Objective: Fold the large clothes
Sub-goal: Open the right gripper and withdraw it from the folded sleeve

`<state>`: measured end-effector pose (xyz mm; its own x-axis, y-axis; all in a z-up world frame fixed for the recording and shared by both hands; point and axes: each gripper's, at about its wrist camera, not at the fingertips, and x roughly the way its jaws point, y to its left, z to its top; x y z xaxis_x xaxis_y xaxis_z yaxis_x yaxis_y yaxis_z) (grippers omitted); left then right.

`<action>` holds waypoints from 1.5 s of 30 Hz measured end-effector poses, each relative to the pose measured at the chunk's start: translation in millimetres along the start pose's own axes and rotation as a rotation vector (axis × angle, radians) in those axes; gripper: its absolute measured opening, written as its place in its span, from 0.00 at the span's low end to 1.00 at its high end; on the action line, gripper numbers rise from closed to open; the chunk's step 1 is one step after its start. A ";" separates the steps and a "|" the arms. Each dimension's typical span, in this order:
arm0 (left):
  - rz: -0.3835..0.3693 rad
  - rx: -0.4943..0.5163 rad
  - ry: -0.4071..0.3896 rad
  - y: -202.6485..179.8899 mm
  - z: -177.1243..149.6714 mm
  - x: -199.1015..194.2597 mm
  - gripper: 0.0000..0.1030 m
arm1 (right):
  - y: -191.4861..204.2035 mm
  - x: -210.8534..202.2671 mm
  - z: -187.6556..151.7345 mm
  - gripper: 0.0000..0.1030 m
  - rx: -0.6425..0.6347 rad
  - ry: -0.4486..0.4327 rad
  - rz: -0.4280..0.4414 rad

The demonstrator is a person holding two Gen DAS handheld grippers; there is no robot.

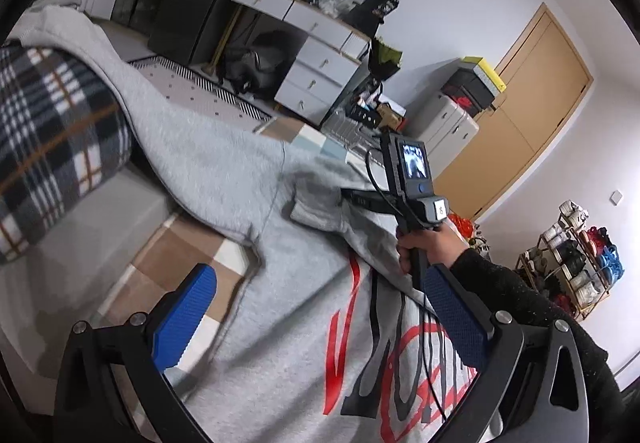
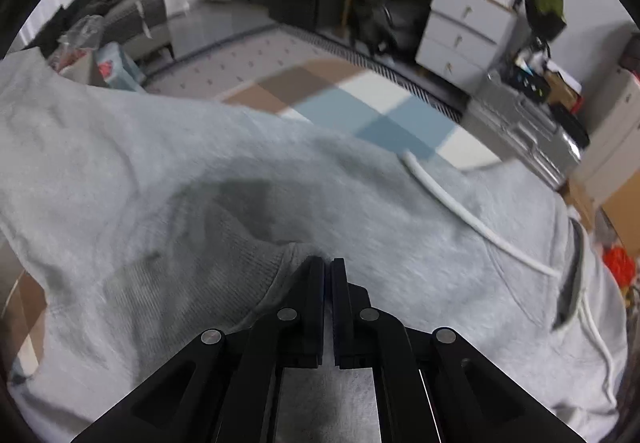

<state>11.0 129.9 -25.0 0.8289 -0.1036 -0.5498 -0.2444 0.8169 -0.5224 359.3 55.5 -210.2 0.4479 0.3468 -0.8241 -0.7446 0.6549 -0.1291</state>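
Right wrist view: the right gripper (image 2: pixel 327 263) pinches the ribbed cuff (image 2: pixel 224 243) of the grey printed hoodie (image 2: pixel 360 195) spread over the checked bedcover (image 2: pixel 352 103). Only the left view shows the left gripper (image 1: pixel 320 311) spread wide, empty, and a plaid cushion (image 1: pixel 52 139) beyond.

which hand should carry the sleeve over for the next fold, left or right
Right, probably. The right tongs are already shut on the ribbed cuff of the grey hoodie, so they can likely carry the sleeve across. The left tongs hang open above the hoodie's printed front, gripping nothing.
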 end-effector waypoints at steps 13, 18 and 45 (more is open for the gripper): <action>0.007 0.083 -0.017 -14.4 -8.3 -7.7 0.99 | 1.4 -2.2 4.6 0.14 0.217 -0.075 0.048; -0.011 0.056 -0.019 -10.4 -3.5 -9.9 0.99 | -19.0 -79.4 -36.1 0.89 0.357 -0.321 0.189; 0.101 0.178 -0.082 -21.7 -9.2 1.1 0.99 | -78.7 -188.7 -235.1 0.95 0.670 -0.112 -0.232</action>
<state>12.6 106.9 -20.3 0.8445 0.0241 -0.5350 -0.2416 0.9087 -0.3404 217.0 -219.3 -174.3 0.6327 0.1917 -0.7503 -0.1762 0.9791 0.1015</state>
